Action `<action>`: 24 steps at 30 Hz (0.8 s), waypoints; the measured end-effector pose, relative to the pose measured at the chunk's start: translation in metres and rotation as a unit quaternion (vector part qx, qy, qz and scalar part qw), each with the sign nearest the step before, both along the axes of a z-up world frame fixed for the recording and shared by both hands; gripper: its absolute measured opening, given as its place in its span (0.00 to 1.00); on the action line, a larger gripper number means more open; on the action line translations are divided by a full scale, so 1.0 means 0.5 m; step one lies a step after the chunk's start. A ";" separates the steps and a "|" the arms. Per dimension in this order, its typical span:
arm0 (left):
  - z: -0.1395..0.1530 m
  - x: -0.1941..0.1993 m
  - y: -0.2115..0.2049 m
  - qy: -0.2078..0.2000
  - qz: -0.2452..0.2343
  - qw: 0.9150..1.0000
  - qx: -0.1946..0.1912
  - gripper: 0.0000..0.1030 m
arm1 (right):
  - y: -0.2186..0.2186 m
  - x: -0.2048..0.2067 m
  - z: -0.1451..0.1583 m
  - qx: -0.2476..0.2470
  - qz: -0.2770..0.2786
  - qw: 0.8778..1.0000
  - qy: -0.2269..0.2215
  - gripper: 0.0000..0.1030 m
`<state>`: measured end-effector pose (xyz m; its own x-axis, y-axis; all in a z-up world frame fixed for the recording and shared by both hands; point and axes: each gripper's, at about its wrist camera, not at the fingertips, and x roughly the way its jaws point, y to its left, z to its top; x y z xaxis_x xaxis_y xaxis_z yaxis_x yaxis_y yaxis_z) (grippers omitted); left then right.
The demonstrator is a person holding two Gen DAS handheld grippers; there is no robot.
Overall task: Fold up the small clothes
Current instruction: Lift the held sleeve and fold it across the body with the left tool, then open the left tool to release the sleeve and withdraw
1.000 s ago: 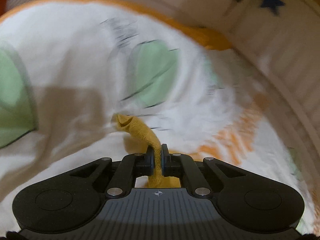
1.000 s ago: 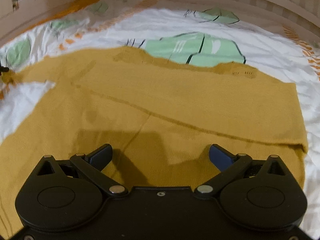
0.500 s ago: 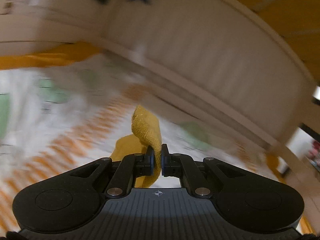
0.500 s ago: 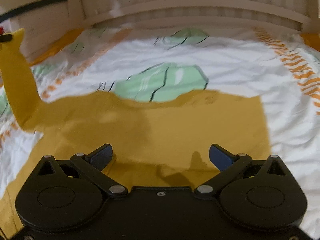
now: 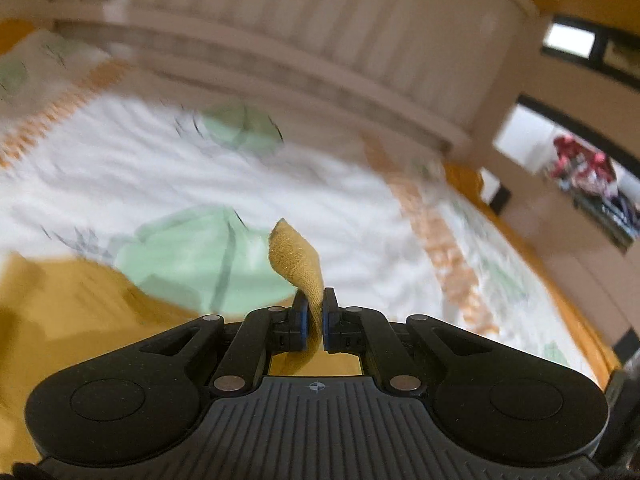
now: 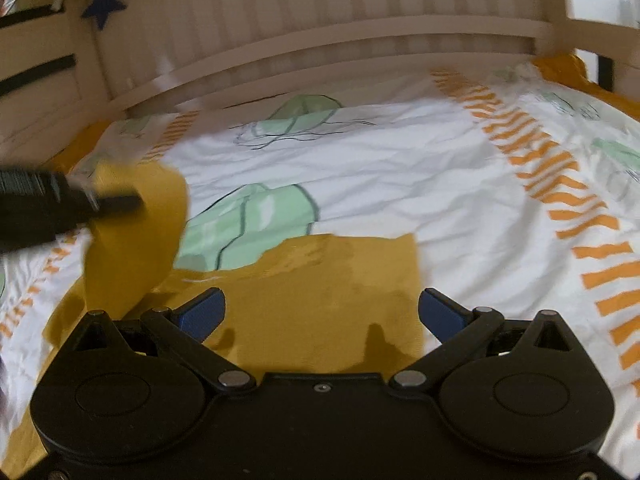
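We see the mustard garment (image 6: 320,312) lying on the patterned sheet (image 6: 400,184), one end lifted off it — pinched between our left gripper (image 5: 313,318) fingers. Our right gripper (image 6: 320,312) hovers over the flat part, jaws wide apart and holding nothing; a slatted bed rail (image 6: 320,40) stands beyond.

The little knit garment (image 6: 320,304) is mustard yellow all over. The bedsheet (image 6: 400,184) under it is white with mint green shapes outlined in black and bands of orange stripes. Far behind, a cream slatted headboard (image 6: 320,12) with a navy blue star (image 6: 105,3) at the left.
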<state>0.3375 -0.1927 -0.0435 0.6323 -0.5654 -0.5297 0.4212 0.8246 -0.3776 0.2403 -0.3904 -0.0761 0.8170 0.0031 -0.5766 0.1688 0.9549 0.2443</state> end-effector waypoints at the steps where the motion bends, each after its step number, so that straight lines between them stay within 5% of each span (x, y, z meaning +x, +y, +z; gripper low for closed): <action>1: -0.018 -0.003 -0.015 0.008 -0.004 1.000 0.004 0.06 | -0.010 0.000 -0.002 0.003 -0.007 1.000 0.001 1.00; 7: -0.077 -0.011 -0.078 0.041 -0.023 0.999 0.026 0.08 | -0.066 -0.003 -0.007 0.032 -0.043 0.999 0.004 1.00; 10: -0.091 -0.016 -0.102 0.063 -0.051 0.996 0.022 0.26 | -0.081 -0.008 -0.006 0.037 -0.053 0.998 -0.001 1.00; 13: -0.089 -0.020 -0.112 0.073 -0.066 0.995 0.016 0.30 | -0.095 -0.012 -0.004 0.041 -0.067 0.997 -0.006 1.00; 18: -0.049 -0.037 -0.094 0.033 -0.066 0.997 0.010 0.41 | -0.116 -0.021 -0.005 0.062 -0.088 0.994 -0.018 1.00; 24: -0.015 -0.053 -0.033 -0.016 -0.027 0.999 0.035 0.43 | -0.101 -0.014 -0.008 0.085 -0.055 0.994 -0.030 1.00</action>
<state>0.3109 -0.2095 -0.0508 0.6191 -0.5614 -0.5490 0.4772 0.8243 -0.3047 0.2332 -0.4411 -0.0802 0.8508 0.0051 -0.5254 0.2500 0.8756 0.4133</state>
